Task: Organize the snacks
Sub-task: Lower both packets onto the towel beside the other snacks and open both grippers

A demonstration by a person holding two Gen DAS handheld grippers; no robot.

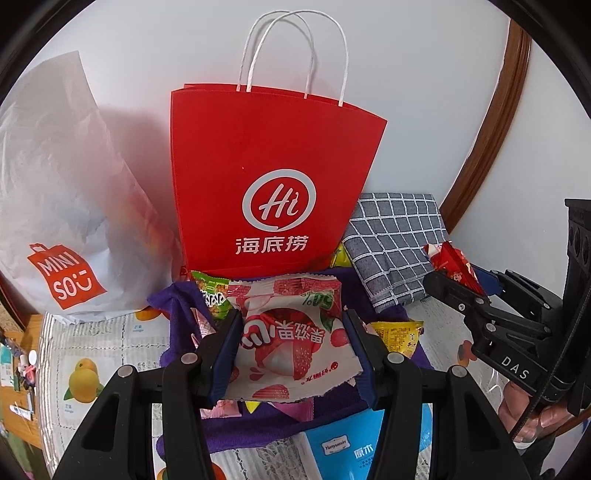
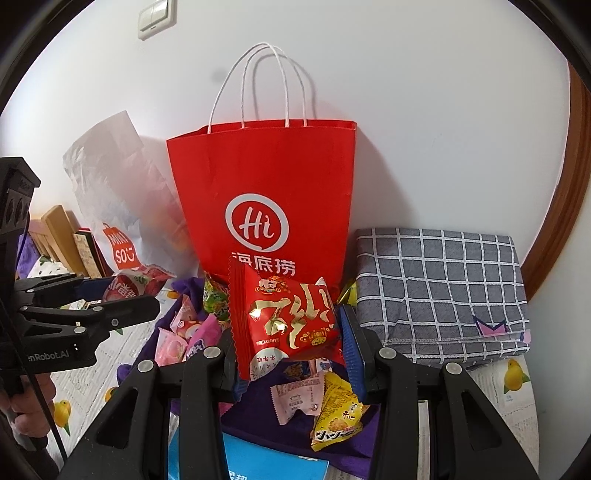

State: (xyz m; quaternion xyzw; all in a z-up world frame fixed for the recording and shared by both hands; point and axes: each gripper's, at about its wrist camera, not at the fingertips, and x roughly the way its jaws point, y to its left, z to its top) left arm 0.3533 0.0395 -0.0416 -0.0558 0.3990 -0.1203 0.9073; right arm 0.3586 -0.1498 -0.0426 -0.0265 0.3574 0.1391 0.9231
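Your left gripper [image 1: 291, 332] pinches the lychee packet [image 1: 291, 328], your right gripper [image 2: 290, 332] the red packet [image 2: 288, 325], both above the purple cloth [image 2: 258, 410]. Careful: the red bag [image 2: 266, 184] could tip if you bump it.

- A plain white wall [image 2: 424, 110] fills the back of both views, evenly lit.
- A light switch plate [image 2: 156, 17] sits high on it.
- A curved brown wooden frame [image 1: 491, 122], possibly a door edge, runs down the right.
- A fruit-printed table covering [image 1: 85, 354] lies below.
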